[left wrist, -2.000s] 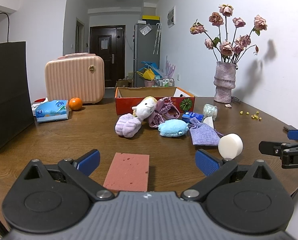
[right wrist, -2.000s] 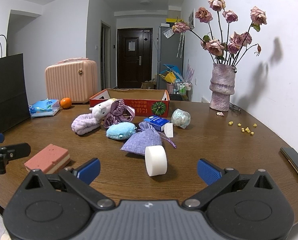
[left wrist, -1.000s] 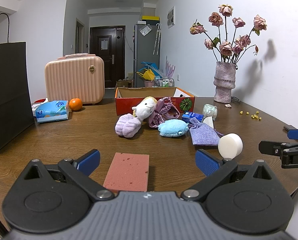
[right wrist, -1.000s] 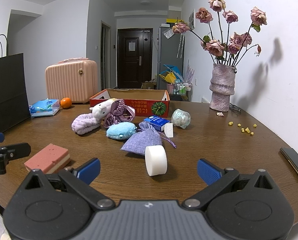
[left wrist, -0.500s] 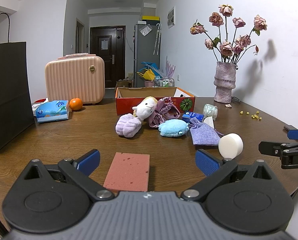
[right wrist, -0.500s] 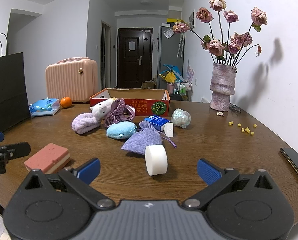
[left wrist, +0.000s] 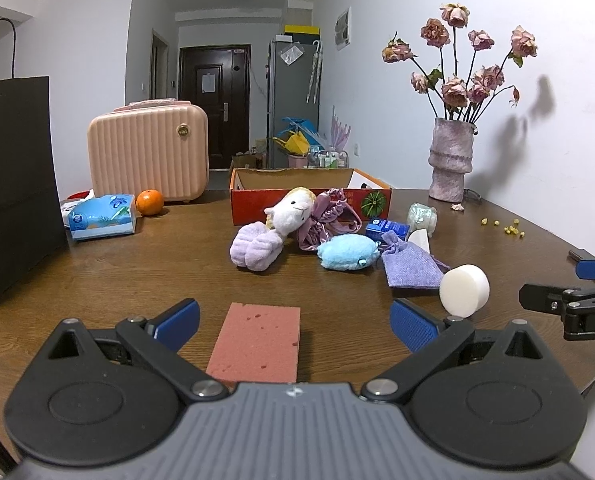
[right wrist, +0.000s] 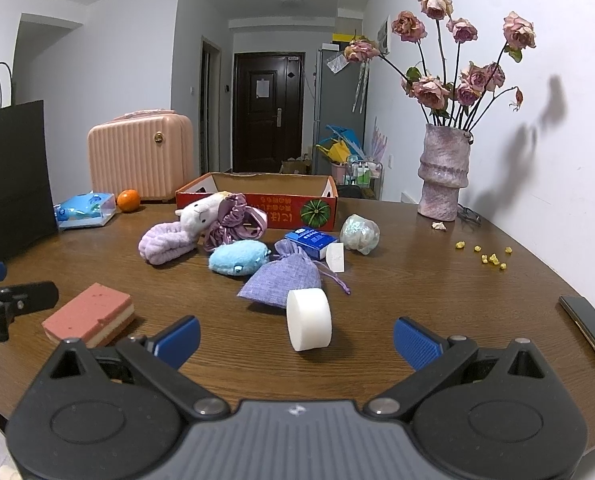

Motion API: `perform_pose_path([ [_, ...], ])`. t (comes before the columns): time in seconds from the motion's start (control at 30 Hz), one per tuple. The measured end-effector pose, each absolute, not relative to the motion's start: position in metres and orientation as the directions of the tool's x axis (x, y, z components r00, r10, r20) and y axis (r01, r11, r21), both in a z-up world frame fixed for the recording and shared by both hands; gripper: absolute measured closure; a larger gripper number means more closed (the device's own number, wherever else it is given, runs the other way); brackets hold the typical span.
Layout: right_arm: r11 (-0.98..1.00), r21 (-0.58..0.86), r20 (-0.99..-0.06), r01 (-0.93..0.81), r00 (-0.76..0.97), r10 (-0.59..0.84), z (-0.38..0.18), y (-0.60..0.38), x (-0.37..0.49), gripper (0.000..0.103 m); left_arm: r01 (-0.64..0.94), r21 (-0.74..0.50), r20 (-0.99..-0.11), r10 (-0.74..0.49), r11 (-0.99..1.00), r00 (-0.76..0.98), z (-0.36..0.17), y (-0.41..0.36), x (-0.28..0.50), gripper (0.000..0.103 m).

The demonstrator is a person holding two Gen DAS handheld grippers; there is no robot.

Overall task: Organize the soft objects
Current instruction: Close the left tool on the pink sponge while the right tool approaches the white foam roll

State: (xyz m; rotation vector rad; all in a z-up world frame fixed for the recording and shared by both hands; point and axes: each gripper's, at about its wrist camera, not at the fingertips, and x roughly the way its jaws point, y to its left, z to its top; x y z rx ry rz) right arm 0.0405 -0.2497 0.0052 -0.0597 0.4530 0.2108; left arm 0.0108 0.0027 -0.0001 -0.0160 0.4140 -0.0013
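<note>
A pink sponge (left wrist: 257, 340) lies flat between the spread fingers of my left gripper (left wrist: 293, 322), which is open and apart from it. My right gripper (right wrist: 297, 338) is open too, with a white foam cylinder (right wrist: 308, 324) just ahead of it. Further back lie a lilac pouch (right wrist: 281, 278), a blue plush (right wrist: 239, 258), a white alpaca plush (right wrist: 201, 210), a lilac fuzzy band (right wrist: 167, 242) and a purple satin scrunchie (right wrist: 237, 220). Behind them stands an open red cardboard box (right wrist: 265, 200). The sponge (right wrist: 89, 314) shows left in the right wrist view.
A black paper bag (left wrist: 13, 184) stands at the left, with a tissue pack (left wrist: 101, 216), an orange (left wrist: 149, 202) and a pink case (left wrist: 149, 156) behind. A vase of dried roses (right wrist: 443, 172) stands back right, a phone (right wrist: 587, 326) by the right edge, a small blue box (right wrist: 311, 240) mid-table.
</note>
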Motion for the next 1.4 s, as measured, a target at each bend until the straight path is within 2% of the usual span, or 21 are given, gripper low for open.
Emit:
perform_pose_path([
  [0.57, 0.978, -0.008, -0.51, -0.208, 0.842, 0.175, -0.011, -0.251, 0.078, 0.0, -0.018, 0.003, -0.5, 0.017, 1.0, 0.866, -0.016, 0.008, 0.056, 0.0],
  [0.87, 0.975, -0.011, -0.545, -0.222, 0.819, 0.18, -0.023, -0.246, 0.106, 0.0, -0.057, -0.004, -0.593, 0.044, 0.998, 0.804, -0.036, 0.019, 0.084, 0.0],
  [1.2, 0.971, -0.003, -0.59, -0.24, 0.785, 0.192, -0.038, -0.236, 0.133, 0.0, -0.083, -0.002, -0.654, 0.061, 0.997, 0.754, -0.054, 0.027, 0.109, 0.0],
  [1.37, 0.97, -0.001, -0.601, -0.244, 0.775, 0.195, -0.042, -0.233, 0.141, 0.0, -0.081, -0.011, -0.666, 0.053, 0.997, 0.744, -0.058, 0.028, 0.113, 0.008],
  [1.4, 0.969, 0.0, -0.603, -0.245, 0.773, 0.196, -0.043, -0.233, 0.142, 0.0, -0.08, -0.013, -0.668, 0.051, 0.997, 0.742, -0.059, 0.028, 0.114, 0.012],
])
